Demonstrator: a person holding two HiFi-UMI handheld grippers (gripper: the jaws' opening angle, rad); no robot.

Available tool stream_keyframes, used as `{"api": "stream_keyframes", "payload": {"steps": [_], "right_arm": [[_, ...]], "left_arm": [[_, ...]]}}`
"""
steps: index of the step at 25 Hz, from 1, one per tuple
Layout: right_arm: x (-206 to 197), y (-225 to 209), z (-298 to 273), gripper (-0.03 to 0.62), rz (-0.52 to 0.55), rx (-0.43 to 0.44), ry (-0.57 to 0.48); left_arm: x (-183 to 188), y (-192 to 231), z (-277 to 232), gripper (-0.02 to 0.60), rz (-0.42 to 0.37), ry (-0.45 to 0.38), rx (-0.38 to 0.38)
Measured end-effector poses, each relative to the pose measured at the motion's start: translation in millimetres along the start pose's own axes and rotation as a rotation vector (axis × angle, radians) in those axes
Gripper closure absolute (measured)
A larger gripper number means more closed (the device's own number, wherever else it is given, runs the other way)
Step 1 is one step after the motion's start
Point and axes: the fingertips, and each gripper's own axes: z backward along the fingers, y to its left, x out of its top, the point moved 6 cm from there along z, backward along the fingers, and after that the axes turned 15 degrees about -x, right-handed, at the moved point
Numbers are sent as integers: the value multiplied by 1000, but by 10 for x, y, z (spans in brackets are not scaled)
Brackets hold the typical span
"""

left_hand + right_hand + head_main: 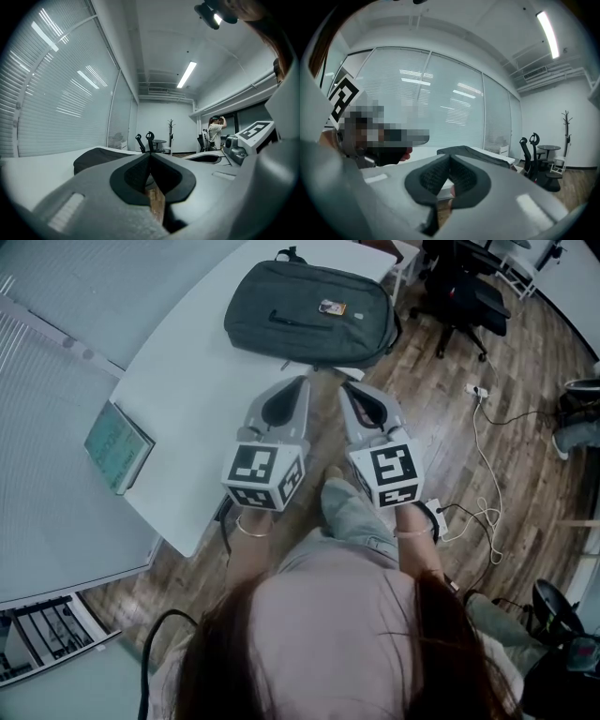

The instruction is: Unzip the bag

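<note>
Seemingly pinkish top (pixel 342 615), thin bracelet (pixel 251 530)

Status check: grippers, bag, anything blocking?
Left gripper, right gripper: both shut, empty. Bag flat on table, just ahead of the jaws, untouched. Book off to the left, not in the way.

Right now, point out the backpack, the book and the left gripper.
backpack (pixel 309 315), head view, its grey front panel
book (pixel 117 446), head view, its green cover
left gripper (pixel 302 382), head view, between its closed fingertips
</note>
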Motion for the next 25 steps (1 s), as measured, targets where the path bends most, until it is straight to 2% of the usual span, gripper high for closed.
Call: {"api": "stream_keyframes", "payload": {"steps": [12, 25], "right_arm": [[-302, -47, -573, 591, 23, 20, 65], [-700, 42, -1136, 582, 10, 86, 165]], "left_arm": [[-153, 438, -381, 572, 22, 18, 13], [-490, 996, -756, 571, 76, 89, 31]]}}
